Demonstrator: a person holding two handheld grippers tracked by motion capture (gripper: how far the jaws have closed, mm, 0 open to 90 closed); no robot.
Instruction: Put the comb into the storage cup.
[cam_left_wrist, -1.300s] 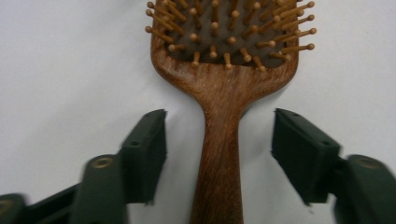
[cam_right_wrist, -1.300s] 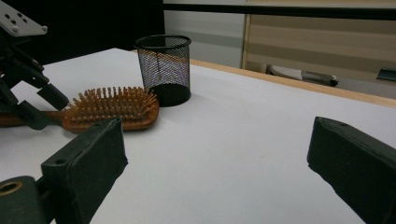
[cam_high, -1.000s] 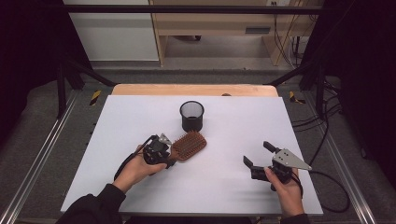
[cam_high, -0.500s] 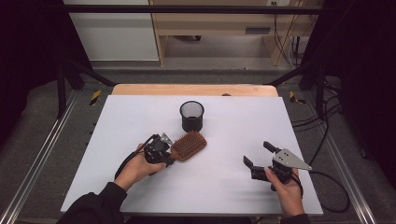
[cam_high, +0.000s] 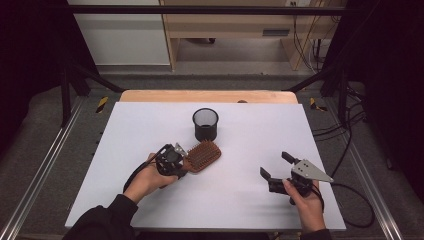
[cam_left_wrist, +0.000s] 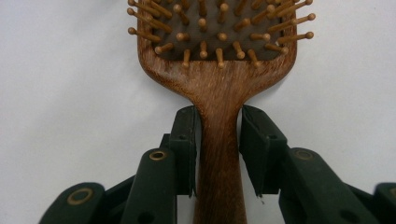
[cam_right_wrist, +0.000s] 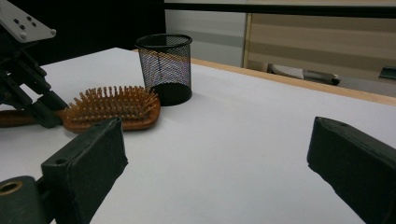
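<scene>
Hairbrush lies on the table beside the mesh cup.

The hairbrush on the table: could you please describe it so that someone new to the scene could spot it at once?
On the white table, just in front of the black mesh cup near the middle, lies a brown wooden hairbrush, bristles up. The left gripper has its jaws on either side of the handle. It is the one wooden, peg-bristled thing there.
</scene>
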